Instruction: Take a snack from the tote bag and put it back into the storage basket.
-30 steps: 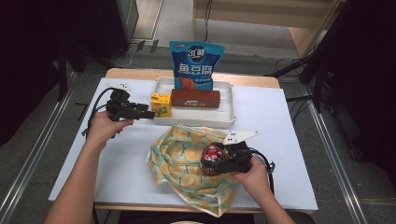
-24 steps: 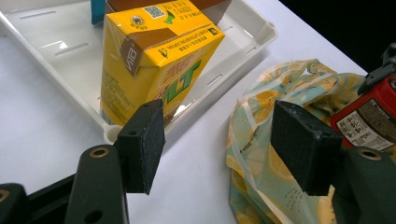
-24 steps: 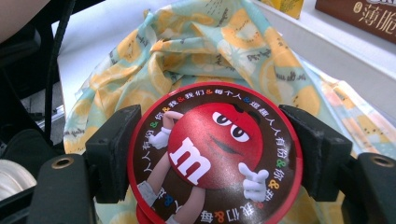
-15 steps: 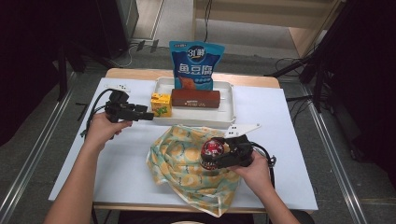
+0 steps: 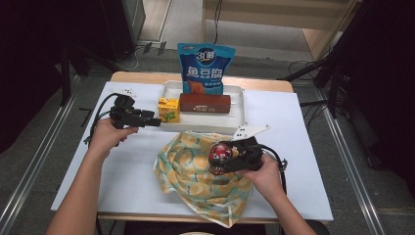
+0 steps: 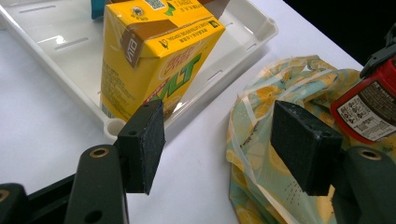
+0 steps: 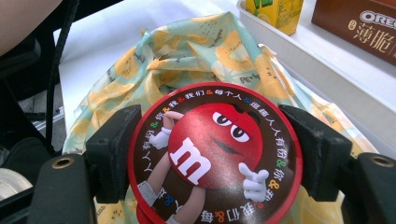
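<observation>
Right gripper (image 5: 220, 161) clamps the M&M's tub (image 7: 212, 154) above the fruit-print bag (image 5: 195, 171), bagging not done; left gripper (image 5: 155, 122) gapes empty beside it.

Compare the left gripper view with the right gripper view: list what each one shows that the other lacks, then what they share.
Left gripper view alone: open black jaws with nothing between them, and the candy tub's red side with its printed label.

Right gripper view alone: the tub's round lid clamped between the jaws, and a brown biscuit box.

Shared: the yellow drink carton, the white tray, the patterned bag.
</observation>
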